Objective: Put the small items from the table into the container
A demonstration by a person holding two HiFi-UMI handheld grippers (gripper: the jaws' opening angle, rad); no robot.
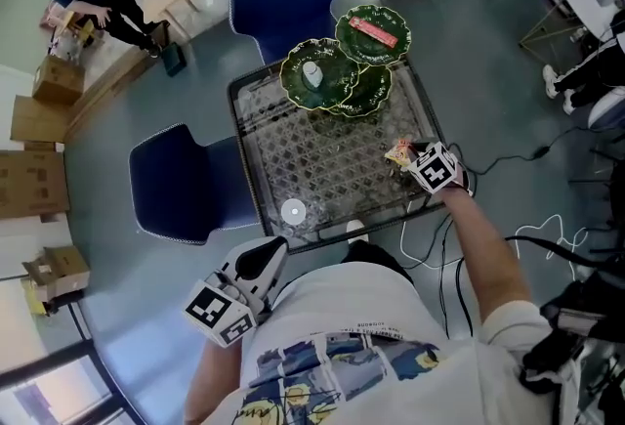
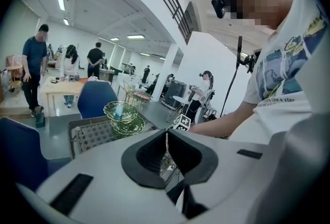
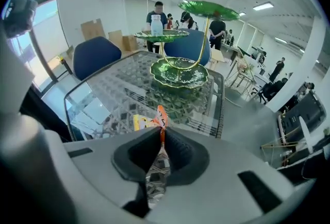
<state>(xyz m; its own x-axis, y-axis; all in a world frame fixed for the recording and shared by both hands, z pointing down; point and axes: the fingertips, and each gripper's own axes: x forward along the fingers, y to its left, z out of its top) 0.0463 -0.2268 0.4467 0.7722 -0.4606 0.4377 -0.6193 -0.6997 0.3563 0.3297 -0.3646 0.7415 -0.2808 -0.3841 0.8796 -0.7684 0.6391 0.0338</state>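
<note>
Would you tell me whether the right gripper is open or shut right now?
Shut: the right gripper pinches the snack packet by its orange edge.

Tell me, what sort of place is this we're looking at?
Probably a shared open-plan office or lab: people stand by a long worktable, strip lights run across the ceiling, and cardboard boxes sit along one side.
</note>
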